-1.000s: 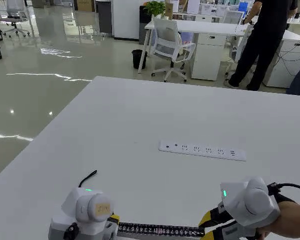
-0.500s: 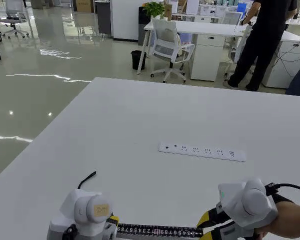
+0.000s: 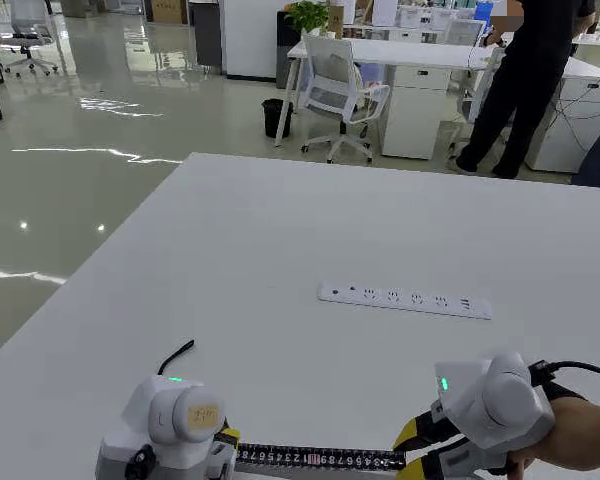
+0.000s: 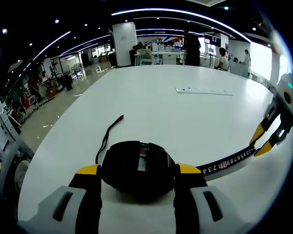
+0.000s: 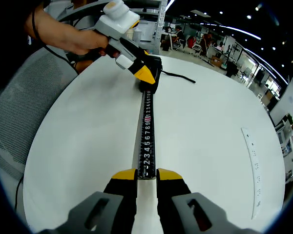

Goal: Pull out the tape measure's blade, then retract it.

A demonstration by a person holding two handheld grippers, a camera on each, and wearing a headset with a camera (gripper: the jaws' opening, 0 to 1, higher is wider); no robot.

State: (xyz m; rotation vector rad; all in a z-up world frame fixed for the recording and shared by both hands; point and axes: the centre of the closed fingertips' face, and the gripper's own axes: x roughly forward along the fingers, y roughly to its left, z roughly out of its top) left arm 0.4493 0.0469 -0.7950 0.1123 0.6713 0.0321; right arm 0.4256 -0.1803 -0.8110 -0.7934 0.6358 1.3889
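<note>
Left claw: the left claw (image 4: pixel 139 171) is closed around the black tape measure (image 4: pixel 138 157), one yellow-tipped jaw on each side of the case.
Tape measure: at the near edge of the white tabletop (image 3: pixel 280 230), low over it or resting on it; I cannot tell which. It is in front of the person, toward their left.
Blade: the blade (image 5: pixel 147 131) is drawn out of the case and runs straight and low over the tabletop to the right claw, black with white numerals showing.
Right claw: the right claw (image 5: pixel 147 175) is narrow, its jaws pinched on the blade's free end; a hand (image 3: pixel 572 442) holds this gripper at the near right.
Strap: a thin black strap (image 4: pixel 109 135) trails from the case across the tabletop, away from the person.
Power strip: a white power strip (image 3: pixel 405 300) lies flat farther out, well apart from both claws.
Beyond the tabletop: a glossy floor (image 3: pixel 90 150), a white office chair (image 3: pixel 340 95) at a white desk (image 3: pixel 420 55), and a person in dark clothes (image 3: pixel 525 80) standing beside the desk.
</note>
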